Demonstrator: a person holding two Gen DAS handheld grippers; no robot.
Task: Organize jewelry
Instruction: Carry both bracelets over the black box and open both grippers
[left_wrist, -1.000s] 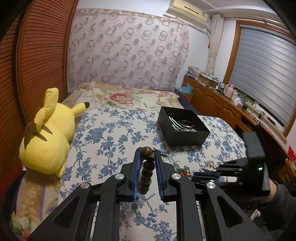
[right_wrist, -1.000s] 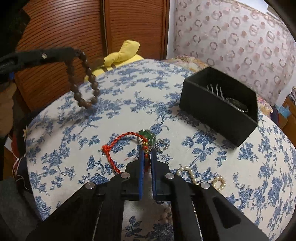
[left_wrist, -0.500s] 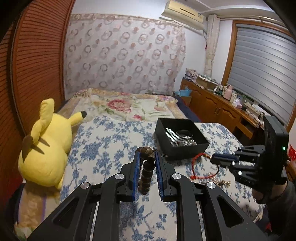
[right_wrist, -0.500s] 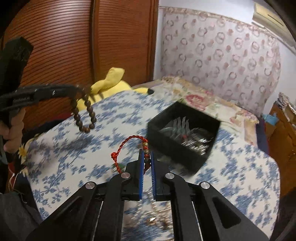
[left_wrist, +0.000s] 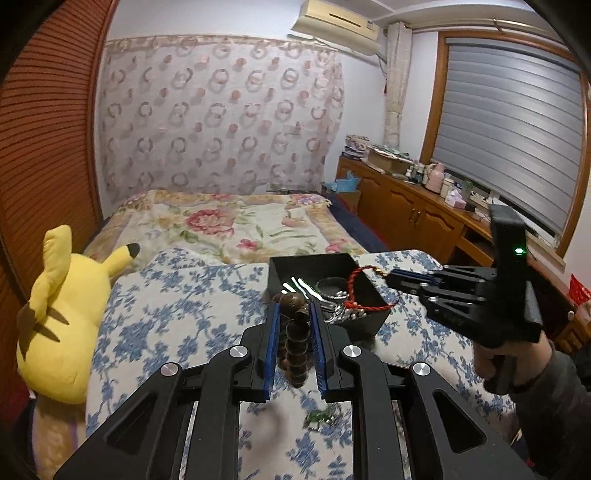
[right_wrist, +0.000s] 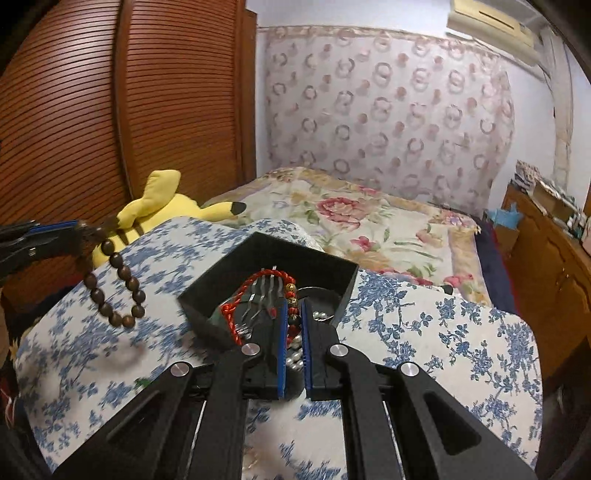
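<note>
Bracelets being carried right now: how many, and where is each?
2. The brown bead bracelet hangs from the left hand-held gripper above the bedspread. The red cord bracelet hangs from the right hand-held gripper over the black box. Others may lie hidden inside.

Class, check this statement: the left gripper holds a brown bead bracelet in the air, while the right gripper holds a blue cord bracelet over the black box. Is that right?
Not quite. The cord bracelet in the right gripper is red, not blue; the right wrist view shows it over the black box. The rest stands: the left gripper holds the brown bead bracelet in the air.
</note>
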